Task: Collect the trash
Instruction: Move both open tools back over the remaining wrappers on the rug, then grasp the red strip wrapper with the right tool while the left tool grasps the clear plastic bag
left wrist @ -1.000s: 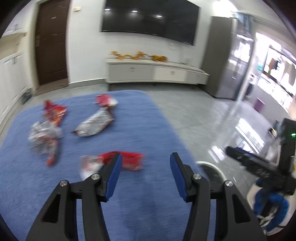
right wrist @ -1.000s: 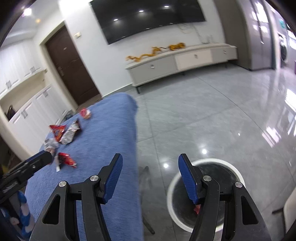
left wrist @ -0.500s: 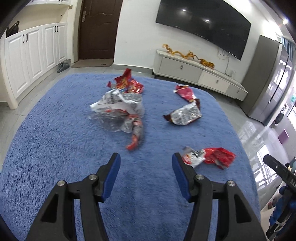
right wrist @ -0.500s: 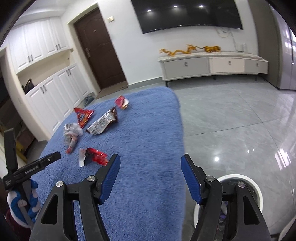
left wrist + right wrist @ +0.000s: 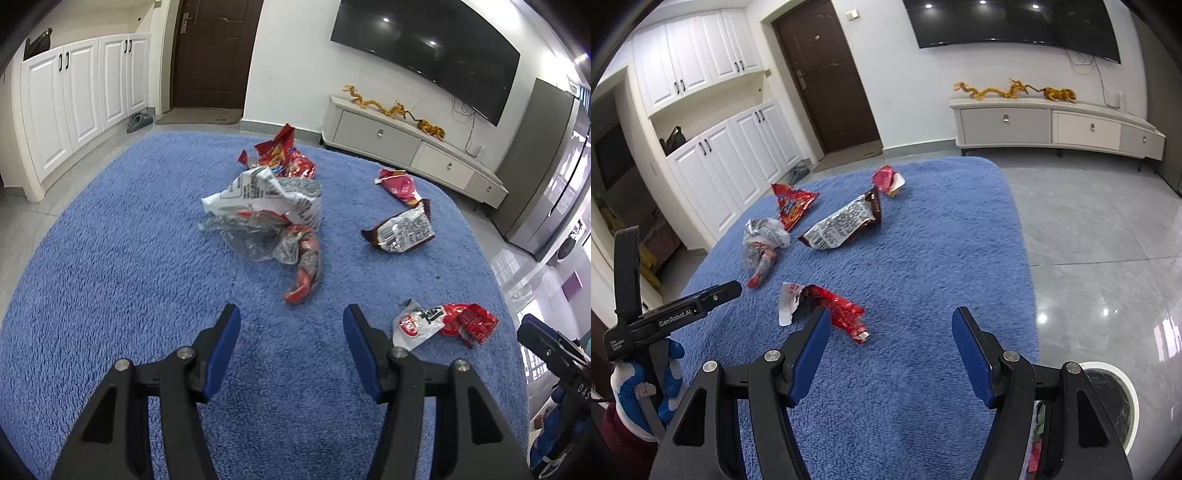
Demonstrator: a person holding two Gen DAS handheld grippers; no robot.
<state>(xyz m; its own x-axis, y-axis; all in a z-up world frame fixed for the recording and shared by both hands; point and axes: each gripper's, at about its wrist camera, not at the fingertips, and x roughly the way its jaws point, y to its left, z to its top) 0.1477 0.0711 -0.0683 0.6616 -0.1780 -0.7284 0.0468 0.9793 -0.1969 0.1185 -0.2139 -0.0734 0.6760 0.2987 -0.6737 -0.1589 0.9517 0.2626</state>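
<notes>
Several snack wrappers lie on a blue rug (image 5: 110, 295). My left gripper (image 5: 291, 325) is open and empty, just short of a crumpled white-and-clear wrapper with a red tail (image 5: 273, 229). Behind it lies a red bag (image 5: 284, 155). A silver-brown wrapper (image 5: 402, 230), a pink wrapper (image 5: 399, 184) and a red-white wrapper (image 5: 443, 321) lie to the right. My right gripper (image 5: 890, 325) is open and empty over the rug (image 5: 923, 258), with the red-white wrapper (image 5: 827, 306) by its left finger. A white-rimmed bin (image 5: 1108, 402) sits at lower right.
Grey tiled floor (image 5: 1089, 229) lies right of the rug. A low TV cabinet (image 5: 1052, 129) stands against the far wall, white cupboards (image 5: 731, 155) on the left, a dark door (image 5: 827, 77) between them. The left gripper's body (image 5: 676, 314) shows at the right wrist view's left edge.
Both grippers swung left, from the bin and floor toward the rug. The left gripper now faces the crumpled white wrapper; the right one hangs beside the red-white wrapper. Both stay open.
</notes>
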